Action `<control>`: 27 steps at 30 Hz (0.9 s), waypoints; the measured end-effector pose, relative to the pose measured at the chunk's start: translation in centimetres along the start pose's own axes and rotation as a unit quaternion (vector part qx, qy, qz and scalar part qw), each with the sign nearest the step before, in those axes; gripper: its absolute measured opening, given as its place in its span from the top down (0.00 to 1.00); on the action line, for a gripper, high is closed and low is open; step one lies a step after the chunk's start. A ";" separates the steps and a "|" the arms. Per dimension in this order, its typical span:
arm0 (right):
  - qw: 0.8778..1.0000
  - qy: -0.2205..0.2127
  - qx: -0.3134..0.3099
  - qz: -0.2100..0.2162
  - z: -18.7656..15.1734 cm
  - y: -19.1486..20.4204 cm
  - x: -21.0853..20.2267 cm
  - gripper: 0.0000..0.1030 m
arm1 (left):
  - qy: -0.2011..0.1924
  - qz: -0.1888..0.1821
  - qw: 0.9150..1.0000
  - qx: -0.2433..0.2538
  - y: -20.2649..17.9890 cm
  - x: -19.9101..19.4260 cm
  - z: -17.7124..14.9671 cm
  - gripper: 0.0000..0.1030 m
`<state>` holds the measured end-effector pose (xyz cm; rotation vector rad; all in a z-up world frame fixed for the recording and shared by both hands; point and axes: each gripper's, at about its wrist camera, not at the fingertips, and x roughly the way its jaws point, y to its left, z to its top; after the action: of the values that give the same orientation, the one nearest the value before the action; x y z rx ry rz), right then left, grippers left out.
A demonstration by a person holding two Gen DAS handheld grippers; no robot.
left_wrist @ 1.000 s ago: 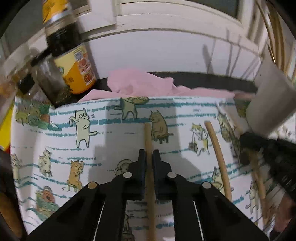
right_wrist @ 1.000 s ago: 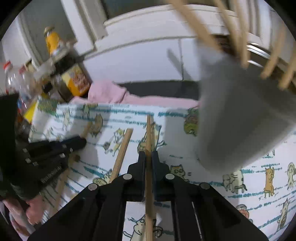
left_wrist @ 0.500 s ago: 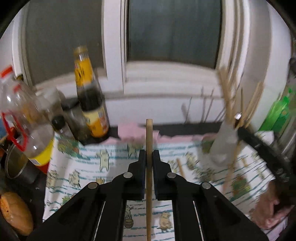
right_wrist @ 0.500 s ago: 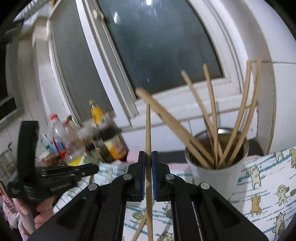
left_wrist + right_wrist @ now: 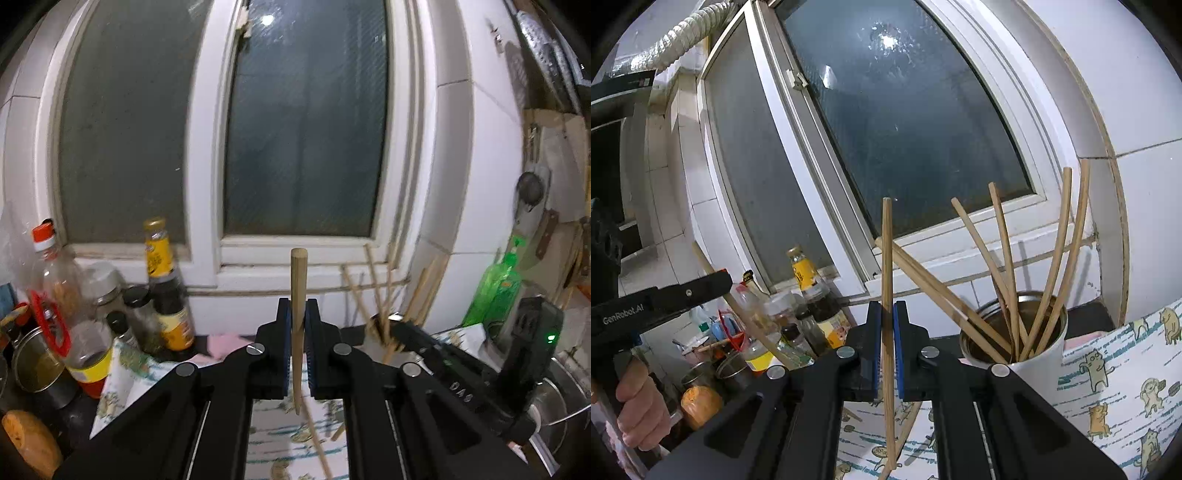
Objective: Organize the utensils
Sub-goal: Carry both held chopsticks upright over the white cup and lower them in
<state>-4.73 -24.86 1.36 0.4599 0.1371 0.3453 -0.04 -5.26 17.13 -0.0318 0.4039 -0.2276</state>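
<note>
Two big window panes [image 5: 303,140] fill the back of both views, dark behind a white frame. Below them lies a cloth [image 5: 1115,373] with cartoon cats on it, spread over the counter. A white cup [image 5: 1030,354] stands on the far edge of that cloth, close to the wall. Several chopsticks [image 5: 1008,266] stand in the cup and lean out in different directions.

Off to the side of the cloth is a bunch of bottles [image 5: 162,284] and jars, one with a yellow top and one with a red cap. A green bottle [image 5: 495,291] stands on the other side, near the cup.

The left gripper [image 5: 298,325] is clamped tight on one chopstick [image 5: 297,295]. That stick points up, high above the cloth, with its thick end on top. In the right view a hand [image 5: 642,398] holds this gripper's handle.

The right gripper [image 5: 886,332] is clamped tight on another chopstick [image 5: 886,258]. It also stands upright, just beside the cup and the sticks in it. A few loose sticks [image 5: 317,439] lie on the cloth below the grippers.
</note>
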 end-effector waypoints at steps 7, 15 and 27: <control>0.999 -0.028 -0.032 -0.015 4.6 0.7 -2.2 0.93 | -0.045 -0.053 0.998 -0.002 -1.9 0.2 2.2 0.94; 0.988 -0.125 -0.066 -0.060 9.0 -0.3 -5.5 0.93 | -0.076 -0.101 0.992 -0.024 -4.4 1.6 5.4 0.94; 0.988 -0.086 -0.066 -0.113 7.4 -5.2 -0.8 0.93 | -0.077 -0.092 0.993 0.003 -7.5 8.0 3.9 0.94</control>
<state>-2.47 -32.52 5.62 0.3366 -0.0030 0.0910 7.06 -14.42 18.14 -0.0799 0.2457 -0.4063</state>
